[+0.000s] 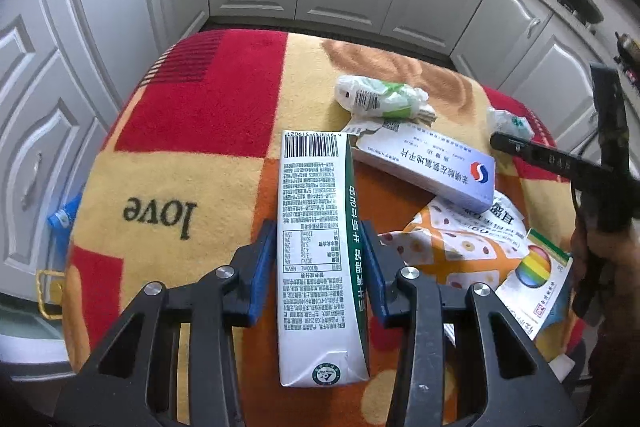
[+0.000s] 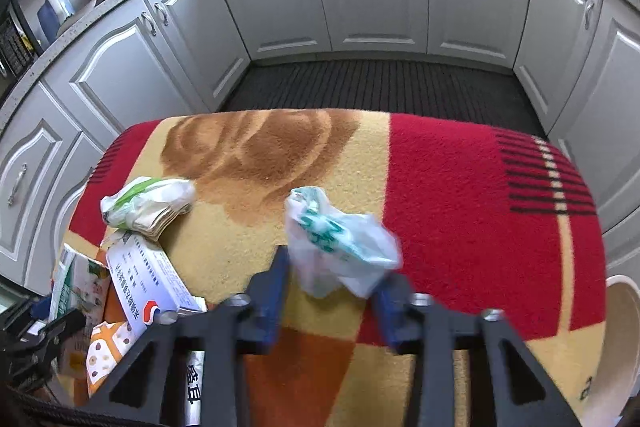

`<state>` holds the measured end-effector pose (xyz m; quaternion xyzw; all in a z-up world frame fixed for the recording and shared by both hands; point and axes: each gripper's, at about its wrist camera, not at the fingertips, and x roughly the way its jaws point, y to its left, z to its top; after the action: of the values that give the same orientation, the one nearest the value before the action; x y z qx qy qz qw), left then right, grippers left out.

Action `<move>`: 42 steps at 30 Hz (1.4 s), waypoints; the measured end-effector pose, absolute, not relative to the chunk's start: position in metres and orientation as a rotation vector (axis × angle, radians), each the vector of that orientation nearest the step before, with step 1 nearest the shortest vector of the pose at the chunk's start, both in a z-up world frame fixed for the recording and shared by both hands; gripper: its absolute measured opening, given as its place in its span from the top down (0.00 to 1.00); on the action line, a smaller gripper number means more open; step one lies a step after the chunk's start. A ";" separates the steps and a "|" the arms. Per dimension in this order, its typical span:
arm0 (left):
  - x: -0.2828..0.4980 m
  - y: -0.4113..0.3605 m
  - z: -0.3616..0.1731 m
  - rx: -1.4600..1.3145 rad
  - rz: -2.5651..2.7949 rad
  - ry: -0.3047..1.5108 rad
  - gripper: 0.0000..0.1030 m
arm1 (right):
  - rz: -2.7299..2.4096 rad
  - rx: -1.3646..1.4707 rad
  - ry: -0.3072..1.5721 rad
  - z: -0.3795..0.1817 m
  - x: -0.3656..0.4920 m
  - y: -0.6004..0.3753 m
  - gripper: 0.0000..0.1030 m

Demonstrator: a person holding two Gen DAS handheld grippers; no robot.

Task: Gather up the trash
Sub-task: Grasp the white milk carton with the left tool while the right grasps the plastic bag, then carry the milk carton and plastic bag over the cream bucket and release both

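Through my left tongs (image 1: 318, 267) I see a flattened milk carton (image 1: 316, 247) lying lengthwise between the two blue pads. The left pad (image 1: 262, 267) sits just off its white printed face and the right pad (image 1: 374, 271) is against its green edge, so I cannot tell whether I am truly clenching it. The carton is white with a barcode at its far end and dense small print. It lies on the red and yellow blanket (image 1: 180, 163). To its right is a heap: a white medicine box (image 1: 430, 167) with a red and blue logo, an orange dotted wrapper (image 1: 452, 251), a rainbow-printed box (image 1: 536, 279), and farther off a crumpled white and green packet (image 1: 378, 97).

Through my right tongs (image 2: 334, 283) a crumpled clear plastic bag (image 2: 340, 247) with teal print sits between the pads, which stand spread apart, not pinching it. It is blurred. At the right edge of the blanket (image 2: 460, 187) stands a pale bin (image 2: 618, 339); I cannot see its contents.
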<state>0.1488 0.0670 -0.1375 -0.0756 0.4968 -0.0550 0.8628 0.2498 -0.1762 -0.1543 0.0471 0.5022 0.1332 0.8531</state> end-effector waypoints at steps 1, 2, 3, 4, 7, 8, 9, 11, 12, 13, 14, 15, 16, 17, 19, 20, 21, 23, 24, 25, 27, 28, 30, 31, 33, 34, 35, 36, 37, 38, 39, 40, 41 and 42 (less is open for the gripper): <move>0.147 0.068 -0.136 -0.162 -0.118 1.034 0.63 | 0.291 0.101 1.050 -0.153 0.247 -0.176 0.72; 0.144 0.069 -0.133 -0.154 -0.112 1.021 0.63 | 0.299 0.097 1.038 -0.151 0.242 -0.176 0.73; 0.142 0.070 -0.131 -0.145 -0.107 1.010 0.63 | 0.301 0.096 1.022 -0.147 0.237 -0.177 0.74; 0.138 0.070 -0.126 -0.136 -0.103 0.996 0.63 | 0.303 0.097 1.006 -0.143 0.231 -0.179 0.74; 0.132 0.070 -0.113 -0.141 -0.111 0.972 0.63 | 0.324 0.111 0.968 -0.127 0.209 -0.186 0.74; 0.128 0.068 -0.106 -0.138 -0.116 0.957 0.63 | 0.330 0.110 0.958 -0.122 0.201 -0.189 0.74; 0.124 0.065 -0.099 -0.131 -0.121 0.941 0.63 | 0.335 0.110 0.948 -0.117 0.192 -0.191 0.74; 0.119 0.058 -0.088 -0.120 -0.136 0.919 0.63 | 0.341 0.120 0.925 -0.108 0.175 -0.195 0.74; 0.116 0.054 -0.083 -0.116 -0.146 0.909 0.63 | 0.340 0.121 0.913 -0.103 0.163 -0.198 0.74; 0.113 0.049 -0.077 -0.114 -0.157 0.897 0.63 | 0.339 0.119 0.904 -0.099 0.155 -0.200 0.74; 0.110 0.044 -0.071 -0.116 -0.171 0.886 0.63 | 0.340 0.117 0.894 -0.095 0.145 -0.203 0.74; 0.108 0.040 -0.068 -0.117 -0.183 0.878 0.63 | 0.339 0.117 0.889 -0.093 0.138 -0.205 0.74; 0.105 0.032 -0.062 -0.114 -0.201 0.868 0.63 | 0.337 0.116 0.882 -0.090 0.129 -0.208 0.74; 0.103 0.026 -0.060 -0.109 -0.209 0.862 0.63 | 0.332 0.116 0.873 -0.086 0.117 -0.213 0.74; 0.099 0.015 -0.055 -0.095 -0.224 0.850 0.63 | 0.320 0.115 0.859 -0.083 0.104 -0.221 0.74; 0.097 0.007 -0.052 -0.088 -0.237 0.846 0.63 | 0.309 0.111 0.851 -0.082 0.098 -0.225 0.74; 0.096 0.000 -0.051 -0.084 -0.250 0.843 0.63 | 0.294 0.107 0.843 -0.080 0.092 -0.231 0.74; 0.093 -0.015 -0.046 -0.075 -0.279 0.838 0.63 | 0.275 0.122 0.838 -0.079 0.080 -0.245 0.74; 0.090 -0.023 -0.044 -0.069 -0.294 0.834 0.63 | 0.268 0.130 0.839 -0.079 0.076 -0.251 0.74; 0.088 -0.032 -0.042 -0.063 -0.309 0.831 0.63 | 0.261 0.135 0.841 -0.079 0.073 -0.256 0.74; 0.085 -0.049 -0.037 -0.045 -0.336 0.825 0.63 | 0.242 0.141 0.841 -0.079 0.066 -0.268 0.74; 0.084 -0.059 -0.035 -0.034 -0.354 0.822 0.63 | 0.229 0.148 0.837 -0.078 0.061 -0.276 0.74; 0.083 -0.075 -0.033 -0.021 -0.380 0.820 0.63 | 0.209 0.159 0.831 -0.076 0.053 -0.286 0.74; 0.082 -0.081 -0.031 -0.015 -0.389 0.820 0.63 | 0.198 0.165 0.829 -0.076 0.050 -0.293 0.74; 0.082 -0.097 -0.030 -0.001 -0.414 0.822 0.63 | 0.178 0.180 0.828 -0.076 0.044 -0.306 0.74; 0.082 -0.105 -0.029 0.005 -0.428 0.824 0.63 | 0.170 0.188 0.829 -0.076 0.041 -0.312 0.74; 0.082 -0.112 -0.029 0.011 -0.442 0.826 0.63 | 0.163 0.195 0.830 -0.076 0.038 -0.318 0.74; 0.081 -0.119 -0.029 0.017 -0.453 0.827 0.63 | 0.152 0.204 0.830 -0.077 0.035 -0.325 0.74; 0.081 -0.125 -0.028 0.025 -0.463 0.826 0.63 | 0.140 0.210 0.830 -0.077 0.032 -0.331 0.74; 0.081 -0.135 -0.028 0.038 -0.474 0.825 0.63 | 0.130 0.215 0.830 -0.078 0.030 -0.337 0.74; 0.080 -0.140 -0.028 0.044 -0.481 0.825 0.63 | 0.122 0.219 0.830 -0.078 0.028 -0.343 0.74; 0.080 -0.144 -0.029 0.049 -0.489 0.826 0.63 | 0.115 0.224 0.831 -0.079 0.026 -0.348 0.74; 0.080 -0.151 -0.028 0.054 -0.499 0.828 0.63 | 0.107 0.228 0.831 -0.079 0.024 -0.352 0.74; 0.080 -0.158 -0.028 0.060 -0.508 0.830 0.63 | 0.100 0.232 0.832 -0.080 0.021 -0.357 0.74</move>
<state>0.0803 -0.1575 -0.0276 0.0286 0.3989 -0.2442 0.8834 0.0215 -0.3568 -0.0796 0.1123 0.4028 0.0486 0.9071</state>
